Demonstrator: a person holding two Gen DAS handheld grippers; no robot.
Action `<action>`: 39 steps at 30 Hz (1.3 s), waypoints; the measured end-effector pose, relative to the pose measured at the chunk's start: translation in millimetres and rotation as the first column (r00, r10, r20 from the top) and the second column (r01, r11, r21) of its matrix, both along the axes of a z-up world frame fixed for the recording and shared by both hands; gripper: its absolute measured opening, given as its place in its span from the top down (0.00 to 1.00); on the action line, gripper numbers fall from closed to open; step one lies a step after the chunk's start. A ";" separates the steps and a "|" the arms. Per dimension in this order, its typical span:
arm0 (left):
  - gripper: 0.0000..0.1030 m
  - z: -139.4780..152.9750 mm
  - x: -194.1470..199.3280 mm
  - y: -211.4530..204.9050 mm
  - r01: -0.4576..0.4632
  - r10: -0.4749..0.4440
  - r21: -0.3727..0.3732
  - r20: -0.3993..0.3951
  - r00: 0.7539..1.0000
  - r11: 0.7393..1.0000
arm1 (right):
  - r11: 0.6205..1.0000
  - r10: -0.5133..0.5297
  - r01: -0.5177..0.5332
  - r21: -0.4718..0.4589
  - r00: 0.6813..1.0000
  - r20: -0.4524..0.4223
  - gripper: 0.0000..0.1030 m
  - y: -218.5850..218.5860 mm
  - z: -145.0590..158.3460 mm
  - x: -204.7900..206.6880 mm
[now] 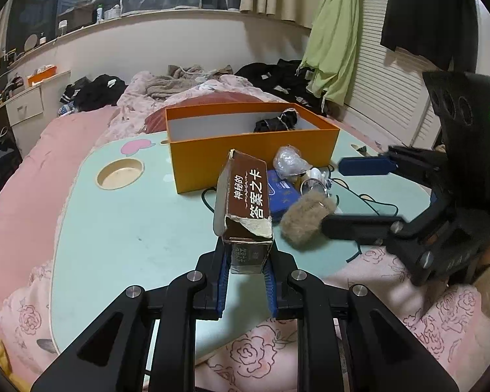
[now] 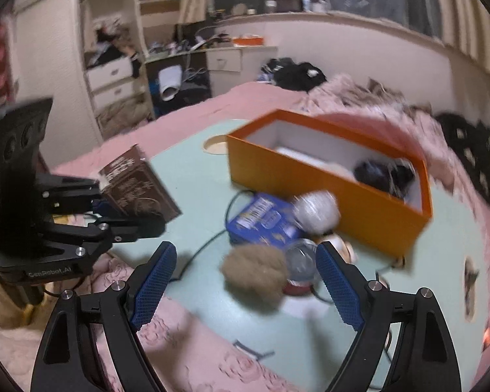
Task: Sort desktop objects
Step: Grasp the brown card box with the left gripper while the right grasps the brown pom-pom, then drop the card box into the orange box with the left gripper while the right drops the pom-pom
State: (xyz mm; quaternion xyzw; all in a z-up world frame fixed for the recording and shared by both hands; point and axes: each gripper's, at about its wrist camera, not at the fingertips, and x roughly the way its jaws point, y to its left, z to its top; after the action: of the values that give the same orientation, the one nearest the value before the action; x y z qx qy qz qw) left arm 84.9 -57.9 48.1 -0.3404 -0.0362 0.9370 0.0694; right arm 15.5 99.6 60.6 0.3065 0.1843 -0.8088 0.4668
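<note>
My left gripper [image 1: 246, 254] is shut on a brown card box [image 1: 245, 202] with white Chinese lettering and holds it above the pale green lap table [image 1: 130, 222]. The box also shows in the right wrist view [image 2: 137, 186]. My right gripper [image 2: 246, 261] is open, its fingers on either side of a tan fluffy ball [image 2: 254, 272]; from the left wrist view the ball [image 1: 305, 217] sits by the lower finger. An open orange box [image 1: 245, 150] stands at the table's back with a black bundle [image 1: 277, 122] inside.
A blue packet [image 2: 261, 219], a clear plastic-wrapped ball [image 2: 317, 210], a small jar [image 2: 300, 261] and a black cable [image 2: 205, 245] lie in front of the orange box [image 2: 343, 189]. The table has a round cup recess [image 1: 120, 173]. Pink bedding surrounds the table.
</note>
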 end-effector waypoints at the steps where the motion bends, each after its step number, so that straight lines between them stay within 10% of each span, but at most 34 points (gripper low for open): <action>1: 0.81 0.4 0.2 -0.4 -0.001 0.001 0.001 -0.002 1.000 1.000 | 1.000 0.012 -0.012 0.025 1.000 -0.026 0.19 -7.1 -1.6 3.0; 4: 0.81 0.6 -0.4 0.4 -0.002 0.002 0.001 -0.003 1.000 1.000 | 0.994 0.045 -0.042 0.104 0.999 -0.022 0.50 -21.7 -16.4 -2.4; 10: 0.81 -0.2 0.3 -1.4 -0.002 0.002 0.010 0.002 1.000 1.000 | 0.989 0.061 -0.077 0.126 0.990 0.124 0.74 -11.4 -46.1 -22.1; 20: 0.81 15.0 -6.4 2.8 0.028 -0.027 0.017 -0.028 0.999 0.999 | 0.983 0.056 -0.013 -0.181 0.971 0.231 0.75 65.6 -1.1 -33.9; 31: 0.79 60.1 -130.4 24.9 0.061 -0.061 -0.012 -0.053 0.997 0.998 | 0.944 -0.247 0.275 -0.182 0.955 0.162 0.67 47.3 41.4 -130.3; 34: 0.60 39.4 -161.4 26.8 -0.002 0.004 -0.061 0.023 1.000 0.998 | 0.941 -0.299 0.317 -0.116 0.942 0.150 0.39 36.4 22.9 -143.0; 39: 0.37 25.9 -138.1 21.8 -0.019 0.019 -0.060 0.001 1.000 0.998 | 0.929 -0.299 0.326 -0.178 0.941 0.161 0.30 64.5 13.4 -124.5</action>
State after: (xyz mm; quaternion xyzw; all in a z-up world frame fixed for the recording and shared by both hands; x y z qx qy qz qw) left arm -53.2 -36.1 74.0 -0.3427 -0.0114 0.9381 0.0501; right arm -109.0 164.1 74.0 0.3354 0.0189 -0.8654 0.3718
